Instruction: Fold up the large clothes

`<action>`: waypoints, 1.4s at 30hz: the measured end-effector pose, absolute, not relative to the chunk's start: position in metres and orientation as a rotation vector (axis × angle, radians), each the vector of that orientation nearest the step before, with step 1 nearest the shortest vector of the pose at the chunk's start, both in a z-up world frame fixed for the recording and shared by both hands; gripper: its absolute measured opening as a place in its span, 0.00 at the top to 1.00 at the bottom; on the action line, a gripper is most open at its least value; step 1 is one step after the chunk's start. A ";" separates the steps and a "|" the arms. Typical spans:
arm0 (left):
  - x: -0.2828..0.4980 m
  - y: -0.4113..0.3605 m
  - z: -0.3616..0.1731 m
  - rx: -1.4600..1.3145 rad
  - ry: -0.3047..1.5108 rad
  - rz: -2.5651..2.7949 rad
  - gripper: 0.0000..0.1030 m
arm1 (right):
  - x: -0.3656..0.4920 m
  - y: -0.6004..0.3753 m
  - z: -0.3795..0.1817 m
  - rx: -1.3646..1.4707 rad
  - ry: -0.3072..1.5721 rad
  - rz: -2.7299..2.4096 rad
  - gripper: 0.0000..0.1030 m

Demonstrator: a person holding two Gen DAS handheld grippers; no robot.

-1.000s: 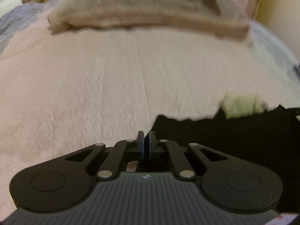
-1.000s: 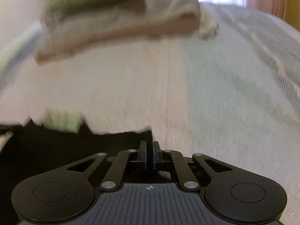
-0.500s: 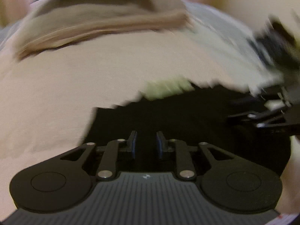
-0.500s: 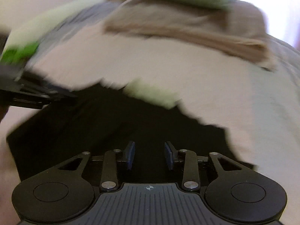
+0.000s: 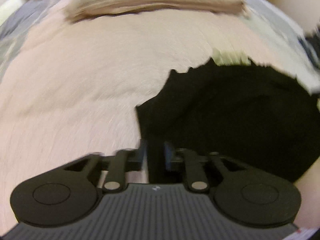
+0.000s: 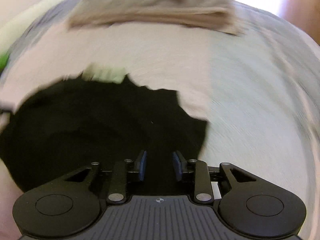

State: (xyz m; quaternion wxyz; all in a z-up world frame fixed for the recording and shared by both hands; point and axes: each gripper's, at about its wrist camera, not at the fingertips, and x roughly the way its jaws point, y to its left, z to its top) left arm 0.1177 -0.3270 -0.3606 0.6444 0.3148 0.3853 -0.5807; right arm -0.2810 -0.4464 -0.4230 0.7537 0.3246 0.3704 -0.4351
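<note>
Bedroom: blanketed bed (image 5: 84,92), folded clothes (image 5: 156,2)

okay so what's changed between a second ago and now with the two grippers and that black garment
Both let go. The left gripper and right gripper were shut a second ago on the near edge of the black garment; their jaws have just been opening, nothing pinched between them now. Both pulled back from it, so more of it shows, lying on the pink blanket. The folded beige stack stays at the far end.

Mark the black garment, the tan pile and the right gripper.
black garment (image 6: 96,124), right wrist view, middle of the cloth
tan pile (image 5: 156,2), left wrist view, folded front edge
right gripper (image 6: 159,165), right wrist view, gap between open fingers
</note>
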 end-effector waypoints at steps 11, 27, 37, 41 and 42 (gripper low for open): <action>0.139 -0.217 -0.370 0.046 1.426 -0.955 0.54 | -0.376 -0.367 -0.458 1.564 0.272 -1.164 0.40; 0.150 -0.235 -0.398 0.276 1.234 -1.114 0.91 | -0.373 -0.408 -0.467 1.342 0.320 -1.234 0.96; 0.137 -0.223 -0.367 0.487 1.091 -1.019 0.72 | -0.342 -0.391 -0.409 0.928 0.651 -1.303 0.60; 0.118 -0.241 -0.333 0.470 0.964 -1.126 0.72 | -0.296 -0.401 -0.398 0.703 0.644 -1.161 0.60; 0.110 -0.253 -0.331 0.477 0.943 -1.171 0.71 | -0.282 -0.405 -0.406 0.669 0.662 -1.118 0.60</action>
